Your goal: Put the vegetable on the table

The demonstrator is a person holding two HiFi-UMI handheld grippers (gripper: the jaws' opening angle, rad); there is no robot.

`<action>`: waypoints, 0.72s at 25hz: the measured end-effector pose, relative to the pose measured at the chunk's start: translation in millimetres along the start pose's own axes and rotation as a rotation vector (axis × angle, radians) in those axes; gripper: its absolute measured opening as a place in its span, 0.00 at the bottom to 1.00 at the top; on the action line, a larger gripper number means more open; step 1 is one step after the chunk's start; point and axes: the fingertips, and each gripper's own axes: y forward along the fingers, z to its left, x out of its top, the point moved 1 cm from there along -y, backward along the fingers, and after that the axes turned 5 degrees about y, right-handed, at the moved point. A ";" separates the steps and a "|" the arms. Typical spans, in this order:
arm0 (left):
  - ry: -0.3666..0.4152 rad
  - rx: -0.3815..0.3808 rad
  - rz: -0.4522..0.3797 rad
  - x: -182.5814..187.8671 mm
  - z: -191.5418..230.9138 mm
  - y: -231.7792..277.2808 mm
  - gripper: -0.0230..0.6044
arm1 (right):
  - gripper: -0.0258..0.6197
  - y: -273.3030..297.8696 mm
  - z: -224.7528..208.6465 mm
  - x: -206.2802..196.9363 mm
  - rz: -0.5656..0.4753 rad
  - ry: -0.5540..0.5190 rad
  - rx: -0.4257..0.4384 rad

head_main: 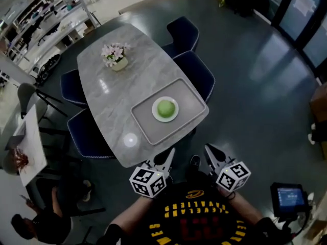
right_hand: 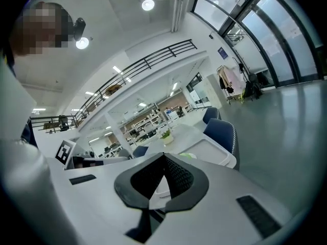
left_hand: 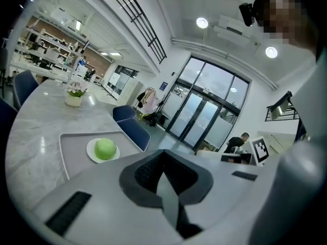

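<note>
A round green vegetable point(head_main: 165, 108) rests on a white plate point(head_main: 155, 112) inside a grey tray point(head_main: 191, 98), at the near end of the marble table point(head_main: 110, 88). Both grippers hang below the table's near edge, close to my body and well short of the tray. My left gripper point(head_main: 169, 153) is shut with nothing in it. My right gripper point(head_main: 208, 148) is shut and empty too. The left gripper view has the vegetable point(left_hand: 105, 148) up and to the left of the closed jaws point(left_hand: 163, 154). The right gripper view shows only a green sliver of the vegetable point(right_hand: 190, 156) past its jaws point(right_hand: 163, 158).
A small pot of pink flowers point(head_main: 116, 56) stands at the table's far end. Dark blue chairs point(head_main: 198, 74) point(head_main: 82, 131) flank both long sides. A tablet on a stand point(head_main: 288, 198) is on the floor at right. A person point(head_main: 30, 223) sits at lower left.
</note>
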 end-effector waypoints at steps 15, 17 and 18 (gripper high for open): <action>-0.199 0.288 -0.045 3.4 23.9 58.3 0.04 | 0.05 68.3 -87.5 43.0 0.205 -0.032 0.079; -0.219 0.320 -0.055 2.3 30.4 56.4 0.04 | 0.05 75.9 -90.4 40.6 0.225 -0.018 0.096; -0.226 0.333 -0.059 2.6 34.0 56.2 0.04 | 0.05 80.9 -90.5 41.2 0.229 -0.020 0.110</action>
